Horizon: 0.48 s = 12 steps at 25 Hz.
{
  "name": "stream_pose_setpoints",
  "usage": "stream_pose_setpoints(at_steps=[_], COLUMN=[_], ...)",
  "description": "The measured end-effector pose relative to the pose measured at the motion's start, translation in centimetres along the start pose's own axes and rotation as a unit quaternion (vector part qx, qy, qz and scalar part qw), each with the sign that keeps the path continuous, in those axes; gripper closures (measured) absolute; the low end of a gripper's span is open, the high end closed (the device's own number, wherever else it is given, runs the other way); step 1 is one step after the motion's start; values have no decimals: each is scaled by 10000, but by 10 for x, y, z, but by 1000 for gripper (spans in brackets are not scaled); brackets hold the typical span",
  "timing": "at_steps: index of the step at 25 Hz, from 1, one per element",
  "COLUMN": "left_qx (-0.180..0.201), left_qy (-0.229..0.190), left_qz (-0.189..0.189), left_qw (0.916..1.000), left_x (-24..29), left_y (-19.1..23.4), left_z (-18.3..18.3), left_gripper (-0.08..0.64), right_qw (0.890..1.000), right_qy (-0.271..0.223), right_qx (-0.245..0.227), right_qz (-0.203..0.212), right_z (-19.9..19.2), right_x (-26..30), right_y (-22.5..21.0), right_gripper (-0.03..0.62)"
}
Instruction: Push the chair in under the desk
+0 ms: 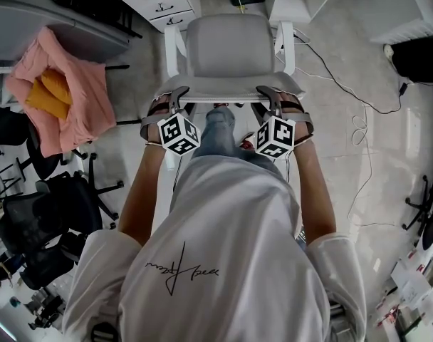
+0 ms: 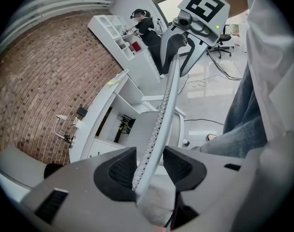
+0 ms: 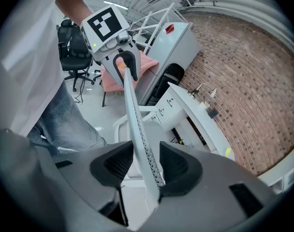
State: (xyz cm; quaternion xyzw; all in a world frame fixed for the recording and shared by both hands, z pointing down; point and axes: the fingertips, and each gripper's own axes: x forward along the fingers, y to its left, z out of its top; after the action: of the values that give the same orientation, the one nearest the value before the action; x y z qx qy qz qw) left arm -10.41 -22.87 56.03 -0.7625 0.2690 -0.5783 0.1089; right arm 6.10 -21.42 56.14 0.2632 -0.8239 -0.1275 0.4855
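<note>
In the head view, the person is standing behind the chair [image 1: 227, 48], which is sitting at twelve o'clock with its seat facing a white drawer unit [image 1: 159, 2] further up at eleven. The left gripper [image 1: 172, 100] and right gripper [image 1: 277, 95] are resting on the backrest rim [image 1: 227, 92], one toward each end. The seat is showing in full, so the chair is not yet looking tucked in, and the step in hand is probably setting up the push. In the left gripper view, the jaws are standing wide and straddling the perforated rim, which is running up toward one o'clock. Neither pad is clamping it, and the desk [image 2: 96, 122] is lying at nine o'clock against the brick wall. In the right gripper view, the jaws are likewise gaping around the rim, which is leaning against one pad rather than being squeezed. The next move is likely calling for an even forward shove from both sides, keeping the chair straight as it is rolling into the gap.
</note>
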Motion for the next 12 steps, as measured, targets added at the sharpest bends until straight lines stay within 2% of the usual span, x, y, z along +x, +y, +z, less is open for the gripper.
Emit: stream_pose_setpoints(at_steps=[12], left_qx=[108], left_qy=[47], left_qz=[66], left_qw=[9999], left_x=[15], left_y=[21], left_z=[2], left_gripper=[385], right_qw=[9998], right_qy=[47], right_qx=[67], right_qz=[-154], right_z=[2], right_x=[10], right_y=[-14], right_gripper=[407])
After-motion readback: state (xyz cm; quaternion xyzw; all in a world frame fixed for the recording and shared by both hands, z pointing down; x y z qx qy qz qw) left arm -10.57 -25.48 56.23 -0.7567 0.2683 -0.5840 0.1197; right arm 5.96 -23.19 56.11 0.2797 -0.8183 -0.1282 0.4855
